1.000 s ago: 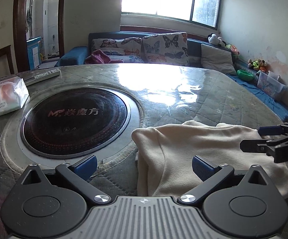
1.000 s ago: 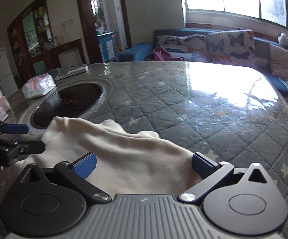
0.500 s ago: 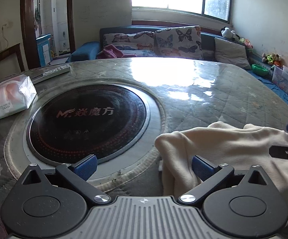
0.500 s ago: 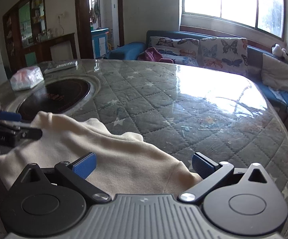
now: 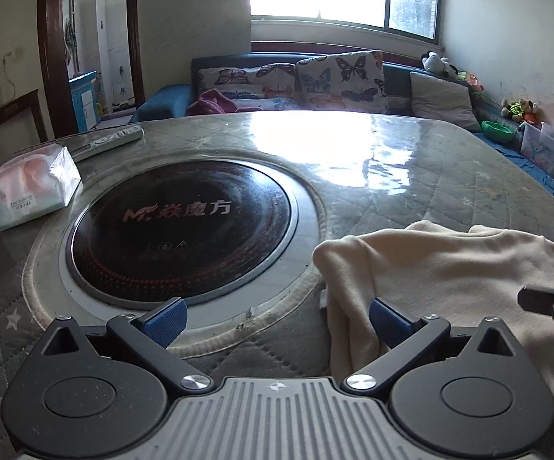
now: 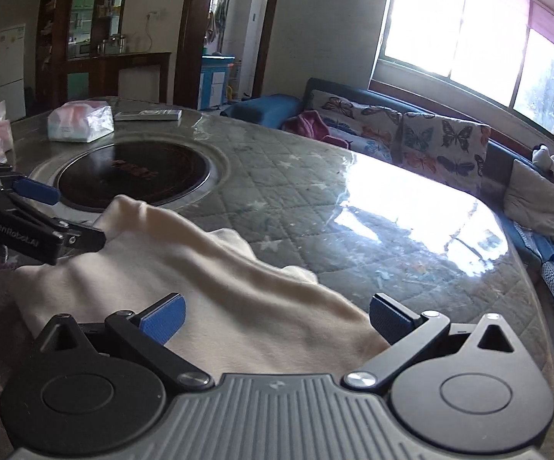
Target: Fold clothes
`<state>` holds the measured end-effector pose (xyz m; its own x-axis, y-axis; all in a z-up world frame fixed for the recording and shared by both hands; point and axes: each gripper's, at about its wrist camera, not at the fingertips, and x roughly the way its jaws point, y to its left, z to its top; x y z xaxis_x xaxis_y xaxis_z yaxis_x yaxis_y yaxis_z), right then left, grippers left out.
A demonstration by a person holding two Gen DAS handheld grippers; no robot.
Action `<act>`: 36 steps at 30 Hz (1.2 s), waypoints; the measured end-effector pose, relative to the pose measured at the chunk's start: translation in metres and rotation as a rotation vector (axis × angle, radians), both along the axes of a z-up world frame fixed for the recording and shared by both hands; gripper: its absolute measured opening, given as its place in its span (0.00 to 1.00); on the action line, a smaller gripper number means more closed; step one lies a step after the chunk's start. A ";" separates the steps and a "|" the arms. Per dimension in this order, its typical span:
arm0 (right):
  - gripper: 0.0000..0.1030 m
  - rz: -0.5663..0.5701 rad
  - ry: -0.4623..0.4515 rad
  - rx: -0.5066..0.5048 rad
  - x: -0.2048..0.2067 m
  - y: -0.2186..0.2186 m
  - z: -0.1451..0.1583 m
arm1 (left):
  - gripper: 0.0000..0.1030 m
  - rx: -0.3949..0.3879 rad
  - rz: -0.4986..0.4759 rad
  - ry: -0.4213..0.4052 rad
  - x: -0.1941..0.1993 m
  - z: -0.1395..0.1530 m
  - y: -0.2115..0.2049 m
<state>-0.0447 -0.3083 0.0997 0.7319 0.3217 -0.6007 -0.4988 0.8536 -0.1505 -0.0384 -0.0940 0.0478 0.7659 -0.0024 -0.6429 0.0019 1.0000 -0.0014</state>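
**Cream garment on the table, both grippers open**

On the quilted table point(image 5: 411, 176), a cream garment point(image 5: 449, 268) lies bunched at 3 o'clock from the round black cooktop point(image 5: 181, 218). The left gripper point(image 5: 275, 316) is wide open and holds nothing; its right finger is at the cloth edge. The right gripper point(image 6: 275, 316) is also wide open, empty, above the garment. A tissue pack point(image 5: 31, 188) sits at 9 o'clock from the cooktop.

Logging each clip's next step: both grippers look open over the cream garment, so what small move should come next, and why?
Probably lower the left gripper onto the garment's near left edge and close. Both grippers are open, the right gripper too, and the garment lies bunched and unheld on the table.
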 end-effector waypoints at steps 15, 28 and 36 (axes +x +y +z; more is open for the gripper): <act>1.00 0.046 -0.117 -0.126 -0.033 0.034 -0.008 | 1.00 -0.042 0.021 0.024 -0.013 -0.002 0.010; 1.00 0.140 -0.128 -0.173 -0.050 0.062 -0.007 | 1.00 -0.040 0.053 0.030 -0.029 -0.004 0.025; 0.99 0.282 -0.106 -0.154 -0.068 0.087 0.003 | 0.95 -0.149 0.090 0.025 -0.033 0.004 0.045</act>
<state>-0.1131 -0.2215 0.1030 0.6881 0.4316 -0.5833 -0.6865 0.6475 -0.3308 -0.0713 -0.0491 0.0521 0.7511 -0.0309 -0.6595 -0.0896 0.9849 -0.1482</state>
